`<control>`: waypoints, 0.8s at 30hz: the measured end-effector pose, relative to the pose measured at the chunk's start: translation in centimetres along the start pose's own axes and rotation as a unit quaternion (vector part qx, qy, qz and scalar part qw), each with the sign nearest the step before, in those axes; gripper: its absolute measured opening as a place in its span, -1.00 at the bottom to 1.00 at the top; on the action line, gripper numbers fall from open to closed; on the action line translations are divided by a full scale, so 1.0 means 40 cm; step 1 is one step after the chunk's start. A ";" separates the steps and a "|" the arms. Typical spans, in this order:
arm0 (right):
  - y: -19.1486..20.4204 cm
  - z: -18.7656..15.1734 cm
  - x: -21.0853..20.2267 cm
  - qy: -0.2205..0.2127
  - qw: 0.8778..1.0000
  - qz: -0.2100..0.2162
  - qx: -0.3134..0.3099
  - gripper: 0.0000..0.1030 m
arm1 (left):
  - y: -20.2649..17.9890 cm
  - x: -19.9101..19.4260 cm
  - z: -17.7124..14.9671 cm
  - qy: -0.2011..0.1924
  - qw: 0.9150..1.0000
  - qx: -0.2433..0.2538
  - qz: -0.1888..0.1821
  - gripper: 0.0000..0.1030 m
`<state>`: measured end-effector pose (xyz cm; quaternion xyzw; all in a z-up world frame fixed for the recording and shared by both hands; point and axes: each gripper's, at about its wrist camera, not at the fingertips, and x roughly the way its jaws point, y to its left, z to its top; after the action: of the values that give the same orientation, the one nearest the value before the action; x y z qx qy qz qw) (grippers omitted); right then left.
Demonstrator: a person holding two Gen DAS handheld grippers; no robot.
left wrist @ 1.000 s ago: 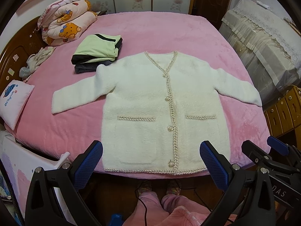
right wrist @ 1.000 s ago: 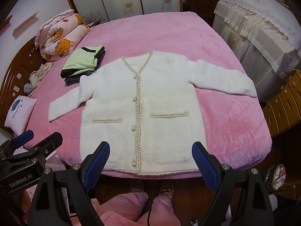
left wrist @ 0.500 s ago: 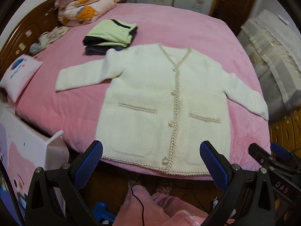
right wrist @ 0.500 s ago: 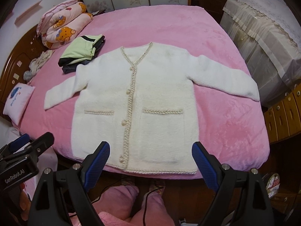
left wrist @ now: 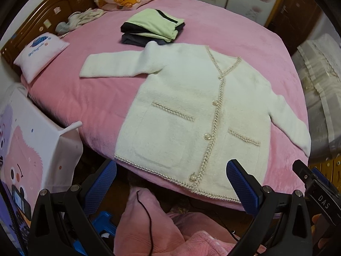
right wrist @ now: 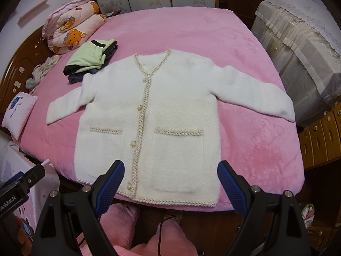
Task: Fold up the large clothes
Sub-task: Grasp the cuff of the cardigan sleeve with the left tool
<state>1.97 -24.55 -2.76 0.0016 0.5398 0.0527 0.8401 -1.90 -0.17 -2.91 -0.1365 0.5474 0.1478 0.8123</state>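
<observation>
1. Since the earlier frame the left gripper [left wrist: 170, 183] has rolled and dipped, so that in its view the bed [left wrist: 223, 27] now sits tilted and the cardigan's [left wrist: 191, 115] hem corner lies nearer the camera; the right gripper [right wrist: 170, 181] has slid in over the hem
2. A white fleece cardigan with braided beige trim lies flat and face up on the pink bed, buttoned down the front, both sleeves spread out to the sides and its hem running along the bed's near edge
3. The left gripper's jaws stand wide apart and hold nothing, hovering above the hem without touching the fabric
4. The right gripper's jaws are likewise spread wide and empty, poised over the lower hem beside the bottom button [right wrist: 129, 185]
5. Two patch pockets edged in the same braid sit on either side of the button band
6. A folded stack of clothes [right wrist: 91, 60], pale green on top with dark garments beneath, rests just beside the cardigan's shoulder, its near edge touching or slightly under it
7. A rolled pink quilt [right wrist: 72, 25] with bear prints lies by the wooden headboard [left wrist: 49, 15], and a small pink pillow [left wrist: 40, 55] sits at the bed's edge
8. The person's legs in pink trousers [right wrist: 121, 217] show below the jaws
</observation>
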 end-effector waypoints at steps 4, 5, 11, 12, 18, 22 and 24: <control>0.039 0.003 0.022 -0.012 1.000 0.019 -0.004 0.73 | 0.055 0.034 0.013 0.007 1.000 -0.007 0.013 0.98; 0.052 0.004 0.031 -0.014 1.000 0.021 -0.006 0.73 | 0.075 0.051 0.022 0.013 1.000 -0.011 0.012 0.98; 0.193 0.012 0.130 0.008 0.999 0.004 -0.035 0.73 | 0.211 0.180 0.112 0.064 0.997 -0.053 -0.006 0.98; 0.233 0.015 0.157 0.018 0.999 0.002 -0.045 0.73 | 0.238 0.206 0.133 0.068 0.996 -0.060 -0.007 0.98; 0.441 0.048 0.313 0.072 0.994 -0.012 -0.079 0.73 | 0.430 0.407 0.294 0.099 0.991 -0.085 -0.022 0.98; 0.572 0.079 0.416 0.103 0.993 -0.005 -0.061 0.73 | 0.581 0.538 0.396 0.116 0.986 -0.117 -0.023 0.98; 0.643 0.097 0.468 0.117 0.992 -0.007 -0.053 0.73 | 0.659 0.607 0.450 0.120 0.983 -0.135 -0.010 0.98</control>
<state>10.95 2.91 -16.58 -0.0534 0.6305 0.0750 0.7707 11.78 33.16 -20.53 -0.2672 0.6143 0.1954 0.7163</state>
